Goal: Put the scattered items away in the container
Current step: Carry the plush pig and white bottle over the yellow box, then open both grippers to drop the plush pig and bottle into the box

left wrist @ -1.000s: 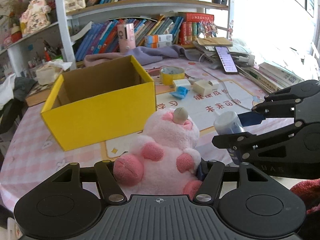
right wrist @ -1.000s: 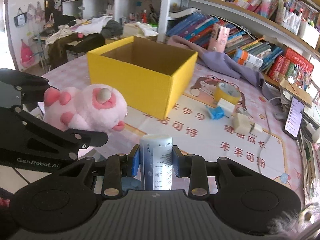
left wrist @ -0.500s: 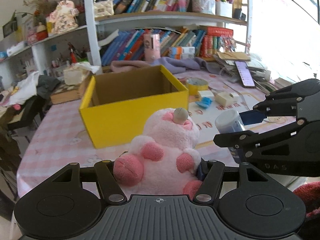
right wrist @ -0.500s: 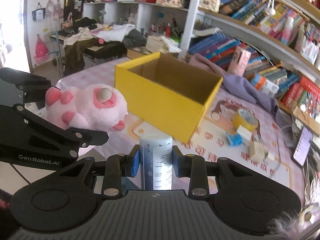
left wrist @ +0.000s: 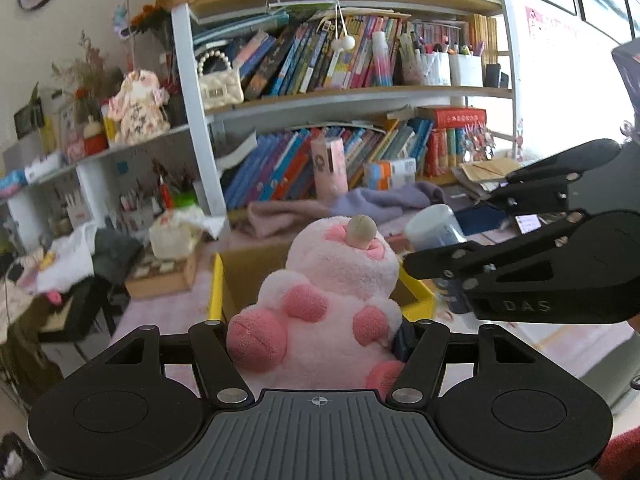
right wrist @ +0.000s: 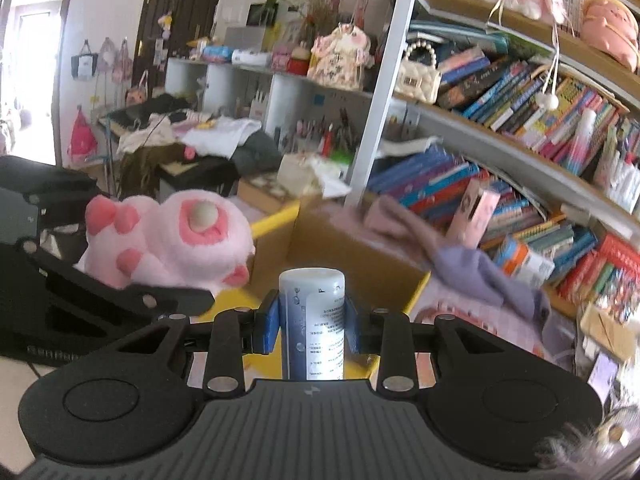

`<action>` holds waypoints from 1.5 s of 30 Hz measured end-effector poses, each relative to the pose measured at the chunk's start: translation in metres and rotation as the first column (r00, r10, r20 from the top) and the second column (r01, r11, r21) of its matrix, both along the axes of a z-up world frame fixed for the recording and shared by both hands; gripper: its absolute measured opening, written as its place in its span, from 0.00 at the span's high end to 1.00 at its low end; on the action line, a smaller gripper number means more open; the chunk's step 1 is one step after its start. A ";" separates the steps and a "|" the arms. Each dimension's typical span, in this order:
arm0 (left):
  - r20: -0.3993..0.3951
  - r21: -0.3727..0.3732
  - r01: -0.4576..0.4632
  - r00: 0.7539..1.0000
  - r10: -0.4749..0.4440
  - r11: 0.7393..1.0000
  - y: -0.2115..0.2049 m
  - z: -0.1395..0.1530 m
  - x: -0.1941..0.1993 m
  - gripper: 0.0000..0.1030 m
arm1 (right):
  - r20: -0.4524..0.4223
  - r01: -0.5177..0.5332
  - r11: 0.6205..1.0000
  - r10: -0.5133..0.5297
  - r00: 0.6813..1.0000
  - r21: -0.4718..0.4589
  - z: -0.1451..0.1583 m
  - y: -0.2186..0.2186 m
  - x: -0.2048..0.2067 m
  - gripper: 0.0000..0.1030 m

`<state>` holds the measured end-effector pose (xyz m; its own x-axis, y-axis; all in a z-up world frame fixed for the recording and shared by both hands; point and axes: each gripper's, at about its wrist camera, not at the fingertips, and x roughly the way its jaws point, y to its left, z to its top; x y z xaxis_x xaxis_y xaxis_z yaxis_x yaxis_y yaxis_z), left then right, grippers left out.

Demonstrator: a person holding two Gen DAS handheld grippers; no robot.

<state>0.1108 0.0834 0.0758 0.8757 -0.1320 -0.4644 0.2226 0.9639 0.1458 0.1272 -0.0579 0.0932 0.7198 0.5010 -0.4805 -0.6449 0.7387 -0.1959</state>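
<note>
Both grippers rose, left gripper (left wrist: 320,334) clamping plush (left wrist: 332,292), right gripper (right wrist: 312,330) bottle (right wrist: 314,320), yellow box (right wrist: 344,256) beneath.

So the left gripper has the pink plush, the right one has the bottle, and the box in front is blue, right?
Not quite: the box is yellow, as the right wrist view shows. The left gripper does hold the pink plush, and the right gripper the bottle.

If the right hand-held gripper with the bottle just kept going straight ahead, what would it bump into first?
Probably the yellow box: the right hand-held gripper, shut on the bottle, points at the box's open top just ahead. Depth is hard to judge, so it might pass over the near rim.
</note>
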 end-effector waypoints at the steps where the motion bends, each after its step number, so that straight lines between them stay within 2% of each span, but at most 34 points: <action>1: 0.003 0.007 -0.002 1.000 0.002 1.000 0.000 0.000 0.008 0.39 | 0.004 -0.003 1.000 0.003 1.000 0.005 0.001 0.002 0.010 0.70; 12: -0.086 0.080 -0.043 0.995 0.050 0.996 0.001 -0.020 0.110 0.39 | -0.054 -0.024 0.999 0.022 0.998 -0.039 -0.020 0.021 0.118 0.70; 21: -0.218 0.188 -0.030 0.973 0.072 0.982 -0.009 -0.060 0.172 0.39 | -0.232 -0.061 0.995 0.042 0.972 -0.077 -0.066 0.031 0.192 0.70; 25: -0.265 0.211 -0.029 0.961 0.086 0.977 -0.012 -0.075 0.188 0.39 | -0.310 -0.076 0.993 0.044 0.950 -0.092 -0.088 0.036 0.216 0.70; 29: -0.298 0.240 -0.027 0.949 0.100 0.970 -0.012 -0.084 0.198 0.38 | -0.352 -0.101 0.989 0.058 0.934 -0.104 -0.099 0.040 0.230 0.70; 33: -0.328 0.260 -0.014 0.939 0.102 0.965 -0.016 -0.092 0.206 0.37 | -0.359 -0.116 0.986 0.067 0.931 -0.117 -0.103 0.043 0.239 0.70; 38: -0.337 0.287 -0.001 0.936 0.102 0.958 -0.020 -0.099 0.211 0.32 | -0.351 -0.117 0.986 0.067 0.934 -0.123 -0.105 0.043 0.246 0.70; 42: -0.304 0.288 -0.015 0.947 0.107 0.958 -0.023 -0.095 0.211 0.27 | -0.326 -0.107 0.989 0.069 0.943 -0.100 -0.103 0.039 0.248 0.69; 45: -0.243 0.284 -0.047 0.963 0.119 0.958 -0.024 -0.086 0.207 0.21 | -0.289 -0.099 0.994 0.080 0.954 -0.053 -0.094 0.033 0.248 0.60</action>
<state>0.3179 0.0597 -0.0097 0.7254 0.0994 -0.6812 0.2079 0.9117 0.3544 0.3753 -0.0244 -0.0010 0.5012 0.5175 -0.6936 -0.7439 0.6671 -0.0398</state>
